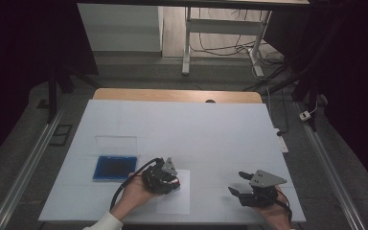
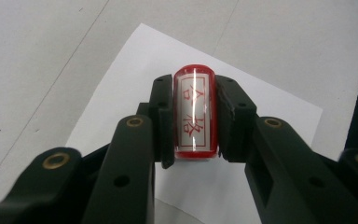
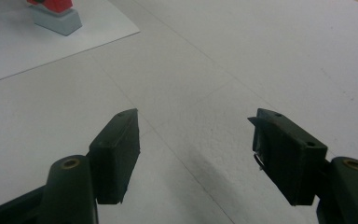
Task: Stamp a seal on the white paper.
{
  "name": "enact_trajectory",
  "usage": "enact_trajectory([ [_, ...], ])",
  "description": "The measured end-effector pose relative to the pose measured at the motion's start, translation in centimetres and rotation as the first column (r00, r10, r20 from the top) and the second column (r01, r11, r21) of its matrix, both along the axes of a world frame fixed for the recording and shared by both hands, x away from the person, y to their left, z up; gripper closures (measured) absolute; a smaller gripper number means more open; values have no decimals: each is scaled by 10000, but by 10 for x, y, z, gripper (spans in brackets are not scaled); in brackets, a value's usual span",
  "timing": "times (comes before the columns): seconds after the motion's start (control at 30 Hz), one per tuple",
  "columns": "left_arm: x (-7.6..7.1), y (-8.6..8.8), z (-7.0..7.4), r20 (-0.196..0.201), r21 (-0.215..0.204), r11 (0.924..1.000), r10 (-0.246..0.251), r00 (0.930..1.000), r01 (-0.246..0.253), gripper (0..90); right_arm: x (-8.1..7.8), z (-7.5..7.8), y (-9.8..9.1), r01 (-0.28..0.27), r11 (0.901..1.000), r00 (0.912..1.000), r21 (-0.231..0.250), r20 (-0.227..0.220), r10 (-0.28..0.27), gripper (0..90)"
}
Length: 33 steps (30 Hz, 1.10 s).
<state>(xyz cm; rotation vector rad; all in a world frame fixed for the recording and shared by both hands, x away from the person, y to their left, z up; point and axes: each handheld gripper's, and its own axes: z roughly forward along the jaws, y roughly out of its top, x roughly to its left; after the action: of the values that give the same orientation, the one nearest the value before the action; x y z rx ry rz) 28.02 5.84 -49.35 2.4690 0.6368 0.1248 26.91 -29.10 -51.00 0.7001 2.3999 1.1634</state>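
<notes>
My left gripper [image 2: 194, 95] is shut on a red stamp [image 2: 194, 112] whose glossy label carries red characters. The stamp lies lengthwise between the two black pads, above a white sheet of paper [image 2: 135, 70]. From above, this left gripper [image 1: 174, 184] sits over the sheet [image 1: 177, 201] near the table's front edge. In the right gripper view the stamp [image 3: 56, 11] appears as a red top on a pale grey base that seems to rest on the paper [image 3: 37, 51]. My right gripper [image 3: 196, 126] is open with nothing between its jaws, and stands at the front right [image 1: 236, 183].
A blue ink pad [image 1: 115, 167] lies left of the left hand, with its clear lid [image 1: 116, 143] just behind it. The white table cover [image 1: 182, 129] stretches back to a wooden edge. A desk frame and cables stand on the floor beyond.
</notes>
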Motion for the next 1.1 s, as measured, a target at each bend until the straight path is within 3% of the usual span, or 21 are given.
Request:
enact_trajectory([
  [0.53,-1,-4,-3,12,276,9996,107,9999,-107,708,1,-1,4,-46,9998,10000,-206,-20,46,312],
  [1.1,-2,-3,-4,87,264,9996,68,9999,-70,709,0,0,2,-38,10000,10000,-88,21,38,312],
])
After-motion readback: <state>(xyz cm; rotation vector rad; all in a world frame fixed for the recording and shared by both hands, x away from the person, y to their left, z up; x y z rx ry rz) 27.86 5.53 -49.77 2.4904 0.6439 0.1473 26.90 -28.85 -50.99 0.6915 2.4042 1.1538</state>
